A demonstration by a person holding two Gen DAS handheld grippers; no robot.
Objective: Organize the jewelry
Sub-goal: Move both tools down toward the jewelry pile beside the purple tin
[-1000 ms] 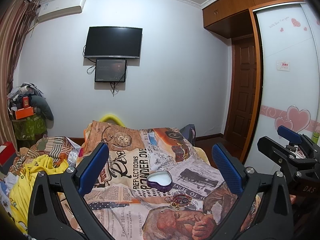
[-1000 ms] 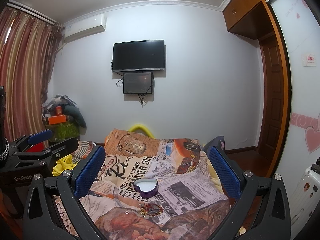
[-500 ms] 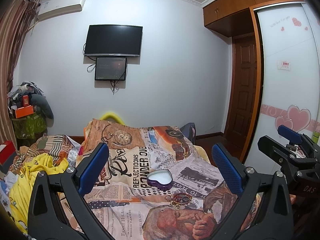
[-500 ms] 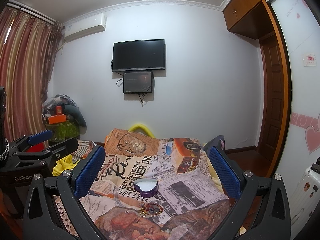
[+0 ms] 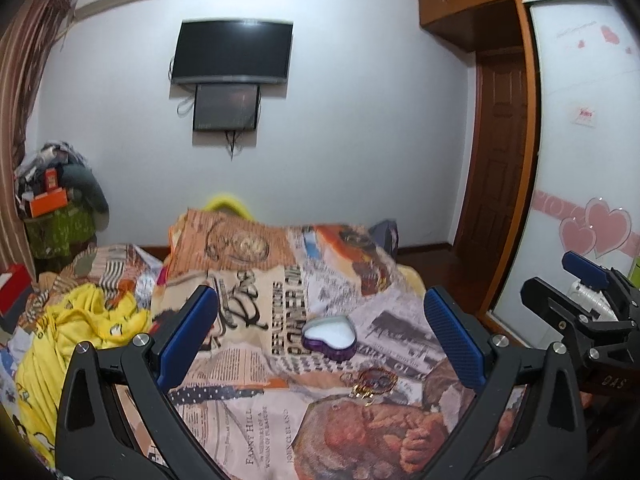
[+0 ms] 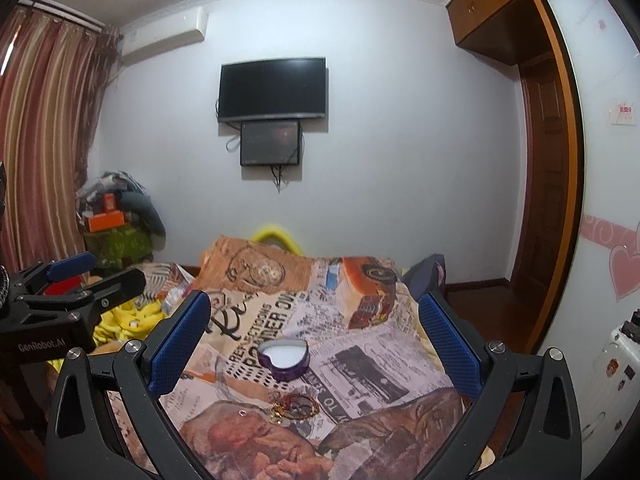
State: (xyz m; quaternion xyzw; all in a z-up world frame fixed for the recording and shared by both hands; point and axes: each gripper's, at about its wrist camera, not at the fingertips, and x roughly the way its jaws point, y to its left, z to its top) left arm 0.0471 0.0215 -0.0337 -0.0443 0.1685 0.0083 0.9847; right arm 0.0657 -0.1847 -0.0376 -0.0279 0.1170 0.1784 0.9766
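A purple heart-shaped box with a white inside lies open on the printed bedspread; it also shows in the right wrist view. A small heap of jewelry, gold and dark red, lies just in front of it, and it shows in the right wrist view too. A tiny ring-like piece lies left of the heap. My left gripper is open and empty above the bed. My right gripper is open and empty, to the right of the left one.
Yellow clothing is crumpled at the bed's left side. A cluttered stand with an orange box stands by the curtain. A wardrobe with heart stickers and a wooden door are on the right. A TV hangs on the far wall.
Both grippers have drifted slightly forward and downward toward the bed; the box and jewelry sit a little nearer in view. Both stay open and empty.
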